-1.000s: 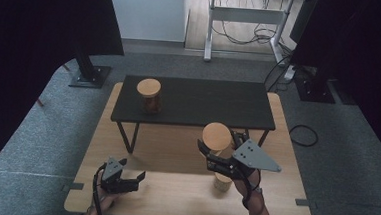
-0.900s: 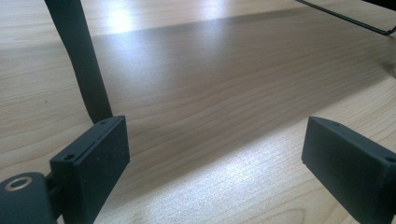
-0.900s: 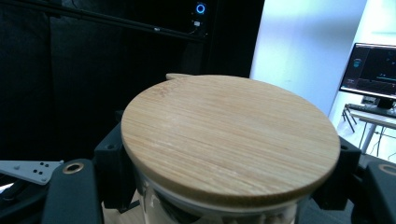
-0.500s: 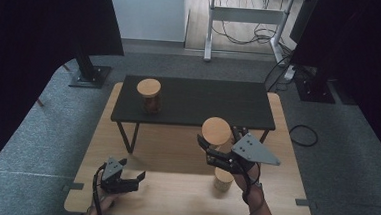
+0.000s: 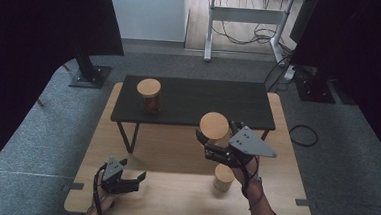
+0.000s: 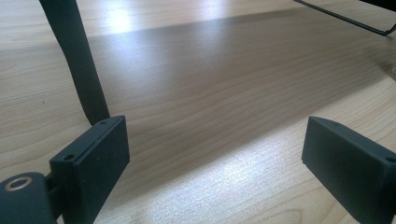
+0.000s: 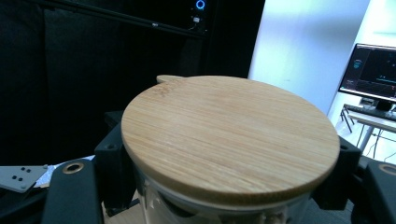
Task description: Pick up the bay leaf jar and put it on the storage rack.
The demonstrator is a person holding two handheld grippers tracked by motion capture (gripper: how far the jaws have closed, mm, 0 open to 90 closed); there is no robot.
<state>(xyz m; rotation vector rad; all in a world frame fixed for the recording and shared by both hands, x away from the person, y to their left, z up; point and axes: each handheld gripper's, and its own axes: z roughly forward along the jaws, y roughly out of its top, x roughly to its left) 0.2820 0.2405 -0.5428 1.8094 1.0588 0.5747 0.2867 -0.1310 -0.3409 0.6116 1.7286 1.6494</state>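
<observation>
The lifted jar (image 5: 214, 126) rose slightly; three jars in all.

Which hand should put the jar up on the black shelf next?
The right. The right gripper is already shut on the wooden-lidded jar, held up close to the black shelf. The left gripper is open and empty, low over the wooden table.
</observation>
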